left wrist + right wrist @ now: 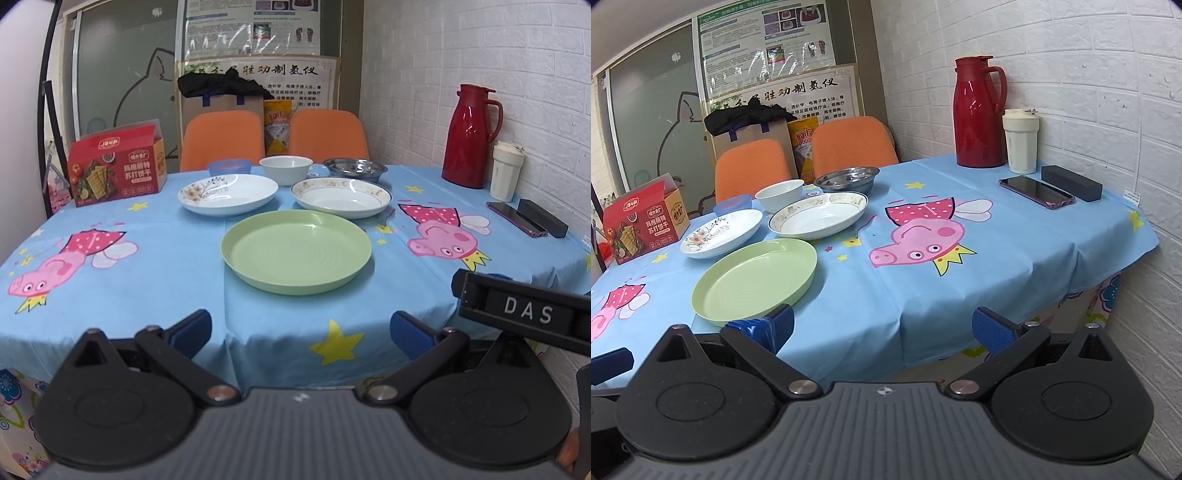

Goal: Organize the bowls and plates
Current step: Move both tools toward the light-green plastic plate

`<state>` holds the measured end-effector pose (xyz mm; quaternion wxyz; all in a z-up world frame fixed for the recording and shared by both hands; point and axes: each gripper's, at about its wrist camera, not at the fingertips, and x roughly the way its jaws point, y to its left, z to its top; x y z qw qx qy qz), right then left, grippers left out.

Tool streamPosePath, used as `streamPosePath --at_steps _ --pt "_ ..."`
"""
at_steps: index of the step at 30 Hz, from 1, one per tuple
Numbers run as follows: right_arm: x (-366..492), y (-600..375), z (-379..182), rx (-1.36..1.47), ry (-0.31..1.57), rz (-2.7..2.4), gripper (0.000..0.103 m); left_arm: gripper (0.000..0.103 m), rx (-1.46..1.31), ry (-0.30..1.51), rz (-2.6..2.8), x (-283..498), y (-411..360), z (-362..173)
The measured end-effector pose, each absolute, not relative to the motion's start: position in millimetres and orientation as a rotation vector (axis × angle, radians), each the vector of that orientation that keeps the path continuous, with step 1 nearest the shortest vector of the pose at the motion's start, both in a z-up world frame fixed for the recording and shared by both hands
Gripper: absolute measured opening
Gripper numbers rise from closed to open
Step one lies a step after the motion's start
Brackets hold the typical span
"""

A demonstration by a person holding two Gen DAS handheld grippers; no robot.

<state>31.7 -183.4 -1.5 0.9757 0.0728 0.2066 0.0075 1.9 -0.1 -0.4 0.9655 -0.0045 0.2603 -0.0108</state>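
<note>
A green plate [295, 251] [755, 282] lies nearest on the blue cartoon tablecloth. Behind it sit a white floral plate [228, 194] [722, 232] on the left and a gold-rimmed white plate [340, 196] [818, 218] on the right. Further back stand a small blue bowl [229, 167] [733, 205], a white bowl [286, 168] [779, 194] and a steel bowl [354, 168] [847, 179]. My left gripper [301, 330] hangs open at the table's front edge, empty. My right gripper [882, 326] is open too, empty, right of the green plate.
A red biscuit box [116, 170] [642, 225] stands at the left. At the right by the brick wall are a red thermos [469, 136] [979, 112], a cream cup [506, 171] [1020, 142], a phone [1036, 192] and a black case [1071, 182]. Two orange chairs [221, 140] stand behind the table.
</note>
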Motion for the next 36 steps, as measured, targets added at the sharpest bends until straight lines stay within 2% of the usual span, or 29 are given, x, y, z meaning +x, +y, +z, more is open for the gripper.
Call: streamPosePath --at_steps 15,27,36 --pt "33 -185 -2 0.148 0.428 0.024 0.091 0.103 -0.014 0.538 -0.021 5 2 -1" --pt "66 -187 5 0.134 0.469 -0.016 0.091 0.103 -0.018 0.614 -0.012 53 8 1" --pt "123 -177 19 0.150 0.501 0.077 0.091 0.102 -0.057 0.652 -0.001 103 66 33"
